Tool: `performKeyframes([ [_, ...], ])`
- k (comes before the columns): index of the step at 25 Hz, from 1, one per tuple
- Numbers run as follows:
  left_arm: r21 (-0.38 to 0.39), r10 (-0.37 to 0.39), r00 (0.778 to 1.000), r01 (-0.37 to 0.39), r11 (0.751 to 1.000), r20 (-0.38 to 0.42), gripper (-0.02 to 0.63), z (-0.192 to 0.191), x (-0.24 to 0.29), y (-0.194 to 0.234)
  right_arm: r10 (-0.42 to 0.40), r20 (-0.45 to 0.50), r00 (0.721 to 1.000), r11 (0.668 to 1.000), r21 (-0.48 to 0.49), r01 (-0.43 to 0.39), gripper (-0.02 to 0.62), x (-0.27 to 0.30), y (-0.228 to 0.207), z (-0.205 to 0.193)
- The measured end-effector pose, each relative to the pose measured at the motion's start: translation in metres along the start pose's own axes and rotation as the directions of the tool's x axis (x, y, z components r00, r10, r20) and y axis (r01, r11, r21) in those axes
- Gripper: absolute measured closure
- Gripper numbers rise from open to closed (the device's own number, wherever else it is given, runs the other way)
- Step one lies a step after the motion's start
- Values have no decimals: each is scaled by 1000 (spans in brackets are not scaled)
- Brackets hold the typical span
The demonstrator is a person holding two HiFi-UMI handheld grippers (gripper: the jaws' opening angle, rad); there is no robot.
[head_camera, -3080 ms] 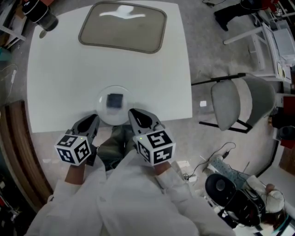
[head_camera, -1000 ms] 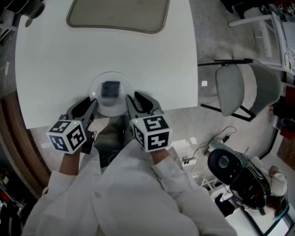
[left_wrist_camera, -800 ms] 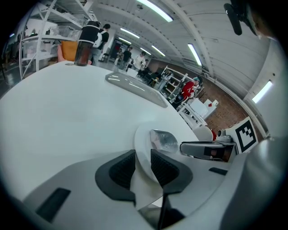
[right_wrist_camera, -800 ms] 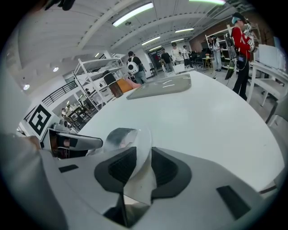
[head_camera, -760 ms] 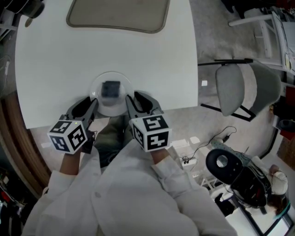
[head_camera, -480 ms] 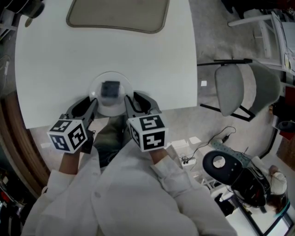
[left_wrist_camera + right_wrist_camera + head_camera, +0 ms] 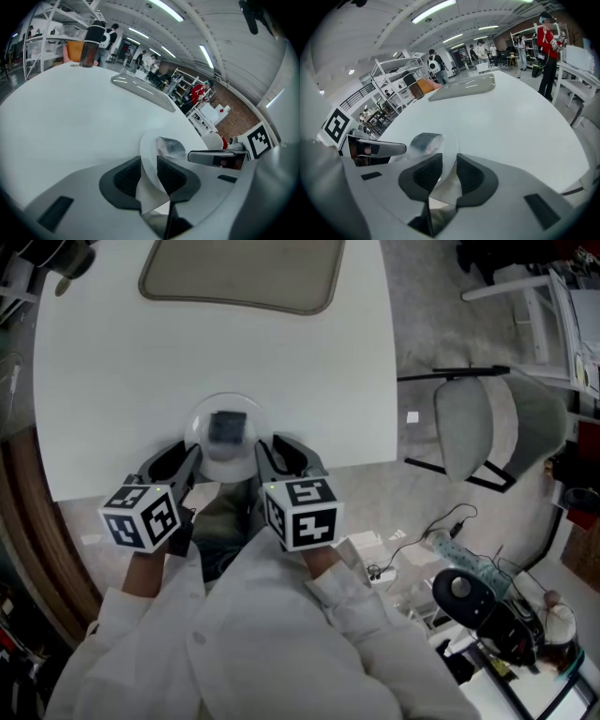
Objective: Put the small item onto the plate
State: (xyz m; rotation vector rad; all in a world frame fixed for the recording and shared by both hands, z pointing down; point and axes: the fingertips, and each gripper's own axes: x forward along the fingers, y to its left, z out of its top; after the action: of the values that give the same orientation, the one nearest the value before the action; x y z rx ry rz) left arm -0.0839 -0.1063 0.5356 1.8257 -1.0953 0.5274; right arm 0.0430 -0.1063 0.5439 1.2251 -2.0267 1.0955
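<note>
The small item lay on the plate at the tabletop's near edge. It sat just ahead, between left claw and right claw. Both were equally near, narrowly spread and empty.

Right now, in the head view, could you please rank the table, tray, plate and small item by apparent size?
Largest to smallest:
1. table
2. tray
3. plate
4. small item, lying on the plate
</note>
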Motion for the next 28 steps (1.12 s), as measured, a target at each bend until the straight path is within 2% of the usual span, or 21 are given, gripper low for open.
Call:
performKeyframes([
  [7,23,8,1000,-8,1000,19,502,10,-6,-6,18,21,1000,1000,2,-18,505,-8,3,9],
  [14,74,25,998,-29,997,53,502,16,-10,-19,41,60,997,998,-50,-38,505,-18,-2,25],
  [23,54,34,995,-39,998,95,502,26,-13,-20,63,72,995,996,-69,-58,505,-22,1,38],
  [28,71,35,993,-43,997,111,502,50,-9,-14,63,88,994,997,-53,-59,505,-13,1,57],
])
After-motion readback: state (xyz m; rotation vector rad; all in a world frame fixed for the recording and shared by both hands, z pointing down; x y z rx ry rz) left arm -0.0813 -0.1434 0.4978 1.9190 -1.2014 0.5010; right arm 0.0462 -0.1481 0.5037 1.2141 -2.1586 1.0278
